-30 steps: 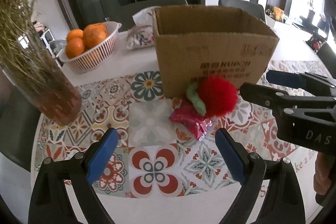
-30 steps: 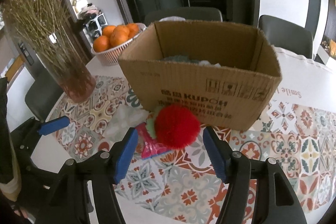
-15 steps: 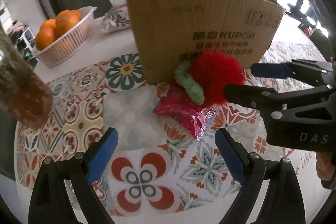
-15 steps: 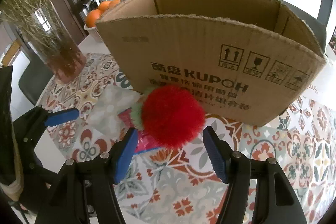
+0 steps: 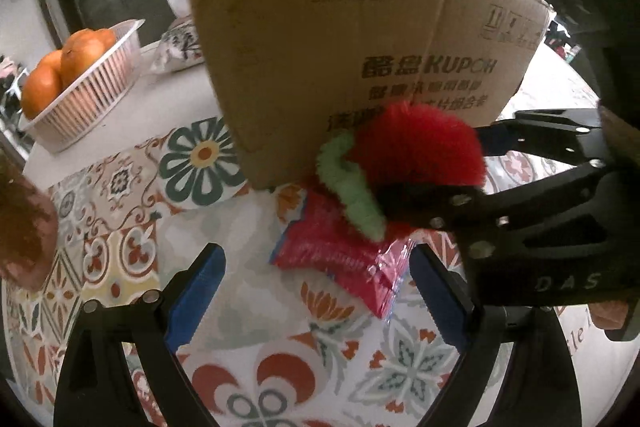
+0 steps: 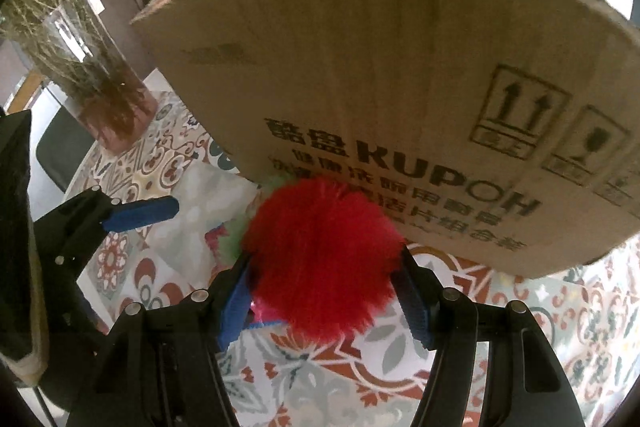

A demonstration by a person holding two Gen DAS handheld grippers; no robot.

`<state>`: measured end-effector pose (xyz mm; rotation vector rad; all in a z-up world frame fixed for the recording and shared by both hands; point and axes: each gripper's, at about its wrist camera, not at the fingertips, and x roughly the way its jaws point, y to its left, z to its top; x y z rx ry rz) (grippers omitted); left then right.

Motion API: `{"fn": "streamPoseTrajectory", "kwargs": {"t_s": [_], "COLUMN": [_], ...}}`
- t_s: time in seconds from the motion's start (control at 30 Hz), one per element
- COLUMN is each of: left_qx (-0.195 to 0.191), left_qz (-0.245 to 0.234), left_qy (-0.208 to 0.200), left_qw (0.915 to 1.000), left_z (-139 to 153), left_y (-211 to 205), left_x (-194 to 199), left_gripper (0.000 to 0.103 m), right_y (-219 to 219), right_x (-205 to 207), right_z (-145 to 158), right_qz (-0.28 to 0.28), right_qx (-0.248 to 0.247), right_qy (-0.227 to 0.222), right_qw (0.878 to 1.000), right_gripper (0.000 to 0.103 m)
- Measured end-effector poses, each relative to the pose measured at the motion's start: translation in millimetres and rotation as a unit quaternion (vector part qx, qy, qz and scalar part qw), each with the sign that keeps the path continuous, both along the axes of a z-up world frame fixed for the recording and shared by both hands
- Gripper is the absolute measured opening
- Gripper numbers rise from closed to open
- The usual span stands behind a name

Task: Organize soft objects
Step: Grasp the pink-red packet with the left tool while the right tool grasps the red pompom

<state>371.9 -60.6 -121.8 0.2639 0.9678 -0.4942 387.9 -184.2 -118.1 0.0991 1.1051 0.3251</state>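
A fluffy red pompom (image 6: 324, 259) with a green fuzzy stem (image 5: 352, 191) lies on a red snack packet (image 5: 344, 259), against the front of a brown cardboard box (image 5: 360, 39). My right gripper (image 6: 326, 291) has its blue pads on both sides of the pompom, shut on it; it also shows from the side in the left wrist view (image 5: 432, 179). My left gripper (image 5: 316, 291) is open and empty, low over the table just in front of the packet. The box also shows in the right wrist view (image 6: 400, 67).
A white basket of oranges (image 5: 76, 83) stands at the back left, with a patterned pouch (image 5: 180, 47) beside the box. A glass vase of dried flowers (image 6: 92, 75) stands at the left. The tablecloth (image 5: 256, 359) is patterned tile.
Both grippers moved forward toward the box. The right gripper's jaws went from wide open to closed around the red pompom. The left gripper stayed open.
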Motion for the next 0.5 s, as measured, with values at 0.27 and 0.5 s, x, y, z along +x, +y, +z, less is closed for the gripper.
{"fn": "streamPoseTrajectory", "kwargs": {"t_s": [0.27, 0.5], "left_qx": [-0.001, -0.008], "left_qz": [-0.011, -0.005], "left_qy": [0.002, 0.012], "left_qw": [0.9999, 0.9999], "left_z": [-11.6, -21.7], "left_y": [-6.0, -7.0], "left_x": [12.1, 18.8], "left_gripper": [0.094, 0.092], "right_y": [3.4, -0.8], "right_x": [10.5, 7.3], "right_z": [-14.7, -18.2], "right_qz": [-0.006, -0.016], "right_qx": [0.03, 0.056], "right_qy": [0.006, 0.005], "right_qw": [1.0, 0.998], "right_gripper": [0.065, 0.044]}}
